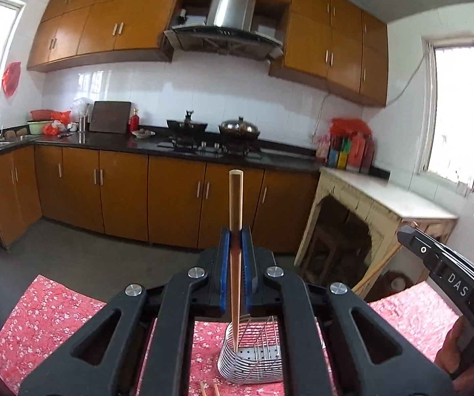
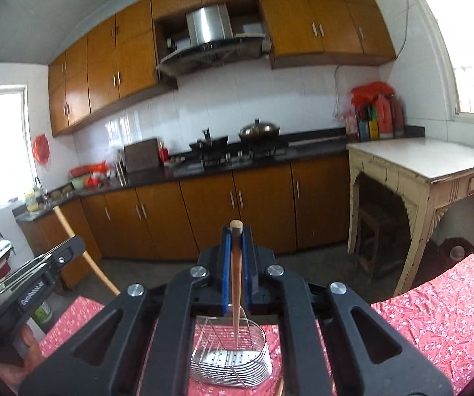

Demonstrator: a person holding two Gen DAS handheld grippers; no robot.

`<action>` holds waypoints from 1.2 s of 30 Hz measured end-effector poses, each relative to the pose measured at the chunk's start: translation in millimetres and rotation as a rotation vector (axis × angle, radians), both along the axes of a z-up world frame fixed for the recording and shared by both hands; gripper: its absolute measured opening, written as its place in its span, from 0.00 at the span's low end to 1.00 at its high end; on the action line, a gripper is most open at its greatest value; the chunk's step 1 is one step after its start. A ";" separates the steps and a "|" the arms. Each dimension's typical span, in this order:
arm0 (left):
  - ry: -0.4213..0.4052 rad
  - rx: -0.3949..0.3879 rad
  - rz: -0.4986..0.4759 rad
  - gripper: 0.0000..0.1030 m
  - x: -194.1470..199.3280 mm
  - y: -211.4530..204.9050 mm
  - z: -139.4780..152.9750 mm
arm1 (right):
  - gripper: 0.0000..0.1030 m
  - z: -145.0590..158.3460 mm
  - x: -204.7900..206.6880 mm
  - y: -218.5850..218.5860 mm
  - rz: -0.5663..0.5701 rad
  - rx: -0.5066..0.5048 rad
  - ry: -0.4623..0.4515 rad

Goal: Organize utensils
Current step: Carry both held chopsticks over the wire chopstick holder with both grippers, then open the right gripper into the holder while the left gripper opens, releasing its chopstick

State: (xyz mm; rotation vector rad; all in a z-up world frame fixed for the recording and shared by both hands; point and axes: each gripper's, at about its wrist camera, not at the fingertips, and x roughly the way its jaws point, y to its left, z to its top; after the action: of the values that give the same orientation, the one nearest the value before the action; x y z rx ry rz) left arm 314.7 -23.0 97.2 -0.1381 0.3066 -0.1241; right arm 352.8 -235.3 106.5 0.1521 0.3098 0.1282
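My left gripper (image 1: 236, 231) is shut on a wooden chopstick (image 1: 236, 204) held upright; its lower end dips into the left compartment of a wire utensil holder (image 1: 253, 359) on the table with the red floral cloth (image 1: 48, 310). My right gripper (image 2: 236, 231) is shut on another wooden chopstick (image 2: 236, 283), upright, its tip over the same holder (image 2: 233, 363). The right gripper body shows at the right of the left wrist view (image 1: 448, 274), its chopstick (image 1: 377, 269) slanting below. The left gripper body (image 2: 35, 280) and its chopstick (image 2: 81, 247) show in the right wrist view.
Two more chopstick ends (image 1: 208, 387) lie on the cloth before the holder. Beyond the table stand orange kitchen cabinets (image 1: 170, 198), a black counter with a stove and wok (image 1: 238, 128), and a cream side table (image 2: 428, 171) at the right.
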 end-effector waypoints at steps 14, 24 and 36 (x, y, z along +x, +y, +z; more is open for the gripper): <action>0.088 0.035 0.012 0.07 35.3 -6.0 -21.1 | 0.08 -26.7 39.0 3.1 -0.001 0.002 0.092; 0.053 0.009 0.057 0.31 12.6 18.2 -4.0 | 0.45 -11.8 5.0 -21.5 -0.102 -0.023 0.005; 0.031 -0.008 0.146 0.38 -54.4 63.5 -2.7 | 0.47 -30.7 -80.3 -63.4 -0.205 -0.042 0.018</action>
State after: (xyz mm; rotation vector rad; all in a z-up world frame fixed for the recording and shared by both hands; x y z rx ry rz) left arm 260.3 40.4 94.5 -0.1695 0.3260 0.0216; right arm 272.5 -298.7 75.7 0.1426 0.3128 -0.0831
